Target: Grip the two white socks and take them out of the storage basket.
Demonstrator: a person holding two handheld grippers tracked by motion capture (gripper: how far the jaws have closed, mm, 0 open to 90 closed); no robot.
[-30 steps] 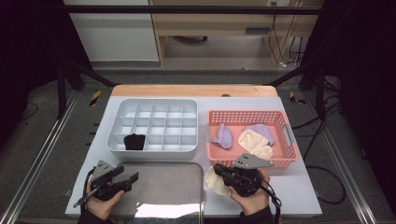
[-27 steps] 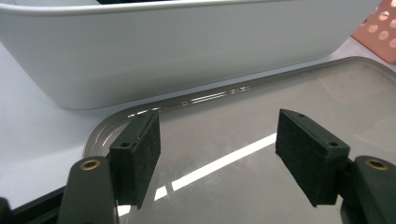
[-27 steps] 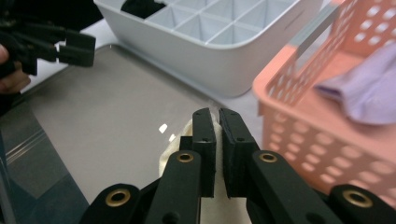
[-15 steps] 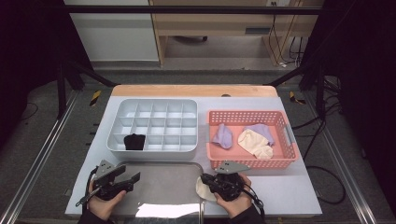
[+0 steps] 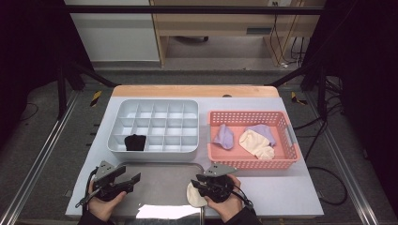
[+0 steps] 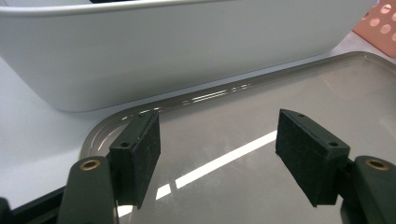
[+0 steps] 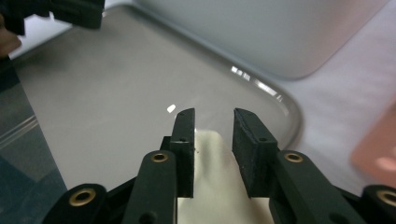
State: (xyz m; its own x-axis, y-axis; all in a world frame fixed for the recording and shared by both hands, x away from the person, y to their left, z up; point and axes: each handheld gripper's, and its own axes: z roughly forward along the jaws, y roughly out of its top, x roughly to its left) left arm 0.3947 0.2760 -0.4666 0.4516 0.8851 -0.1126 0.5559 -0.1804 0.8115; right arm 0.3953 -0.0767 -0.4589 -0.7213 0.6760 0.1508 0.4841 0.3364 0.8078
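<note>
My right gripper [image 5: 196, 183] hovers low over the right end of the metal tray [image 5: 159, 187], pointing left. Its jaws have just been opening and stand a little apart. A cream cloth [image 7: 215, 186] lies between and under them on the tray, and the pads do not press on it. From above, the cream cloth [image 5: 192, 197] bulges out at the gripper's left. My left gripper [image 5: 130, 177] rests at the tray's left end, open wide with nothing between its pads [image 6: 140, 149].
A white compartment box [image 5: 155, 124] stands behind the tray, with a black item [image 5: 135, 142] in a front-left cell. The pink basket [image 5: 248, 163] at the right holds a purple cloth [image 5: 224, 137], a cream one [image 5: 256, 143] and a lavender one [image 5: 265, 132].
My right gripper came left and down from the table beside the tray onto the tray's right end with the cream cloth, and its jaws parted. The left gripper stayed put.
</note>
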